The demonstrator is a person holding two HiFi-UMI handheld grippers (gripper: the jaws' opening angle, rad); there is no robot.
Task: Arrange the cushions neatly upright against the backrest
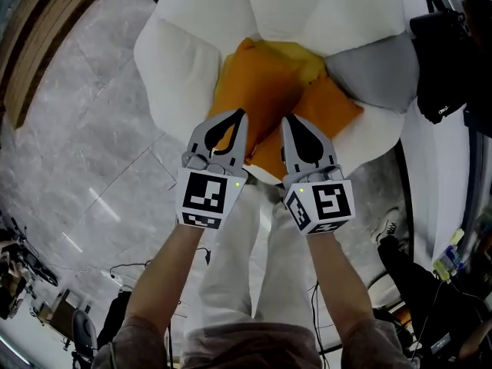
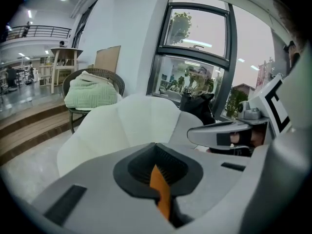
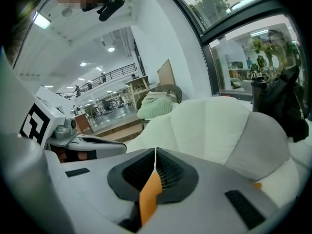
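Head view: two orange cushions lie heaped in the middle of a white armchair [image 1: 181, 68]. The left cushion [image 1: 250, 91] and the right cushion [image 1: 330, 108] overlap, and a yellower cushion [image 1: 300, 56] shows behind them, nearest the backrest [image 1: 207, 10]. The backrest is made of rounded white petals, with one grey petal [image 1: 377, 71] at the right. None of the cushions stands squarely against it.

The left gripper [image 1: 241, 115] and the right gripper [image 1: 285, 120] hover side by side over the near edge of the cushions, both pointing at the chair. The person's arms and white trousers [image 1: 238, 267] fill the lower part of the view, above a grey marble floor [image 1: 77, 129].

In the left gripper view the claw is clenched, its tips meeting with nothing pinched. A sliver of orange cushion shows only through the hollow behind the tips.

The right gripper view shows the same: jaws pressed together and empty, with orange visible through the hollow.

A wicker chair [image 2: 105, 74] holding a green blanket [image 2: 90, 94] stands beyond the armchair. A black bag [image 3: 278, 101] sits by the window [image 2: 197, 57].
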